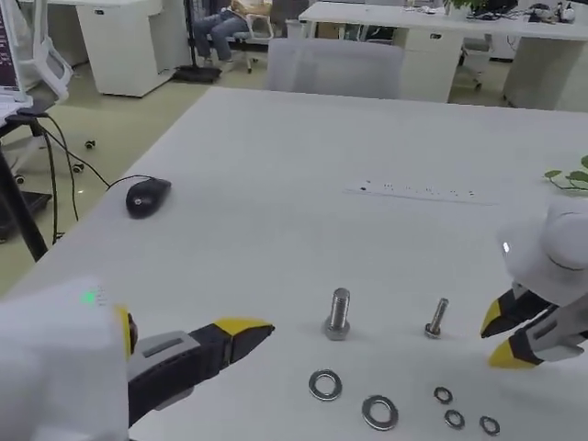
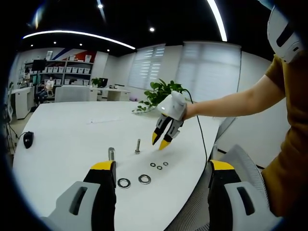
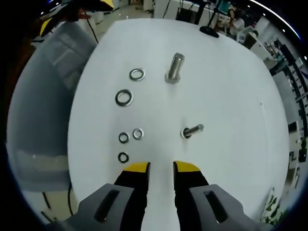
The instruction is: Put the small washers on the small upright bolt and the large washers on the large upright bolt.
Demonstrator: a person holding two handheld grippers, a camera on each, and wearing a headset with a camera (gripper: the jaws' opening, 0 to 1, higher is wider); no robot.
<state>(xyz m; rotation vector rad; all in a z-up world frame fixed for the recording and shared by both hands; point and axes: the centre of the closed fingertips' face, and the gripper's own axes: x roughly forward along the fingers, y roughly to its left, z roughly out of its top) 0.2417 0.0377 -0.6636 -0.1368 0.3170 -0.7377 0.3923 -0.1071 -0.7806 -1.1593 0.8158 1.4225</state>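
A white table (image 1: 276,184) holds all the parts. In the head view the big bolt (image 1: 338,314) stands up near the lower middle of the frame. The small bolt (image 1: 437,318) stands a little way to its right. Both bolts are bare. Two big washers (image 1: 325,385) (image 1: 379,412) lie flat on the table just below the big bolt. Three small washers (image 1: 443,395) (image 1: 454,419) (image 1: 490,425) lie flat in a little bunch below the small bolt, at the lower right. None of the washers touch a bolt. The left gripper (image 2: 162,166) comes in from the lower left of the head view, near the big bolt but apart from it. Its fingers (image 2: 103,192) are spread wide and hold nothing. The right gripper (image 1: 498,337) hangs at the right edge, just beside the small bolt and up and to the right of the small washers. Its fingers (image 3: 134,187) have only a narrow gap between them and hold nothing. A black mouse (image 1: 147,196) sits on the table at the left of the frame, well apart from the bolts.
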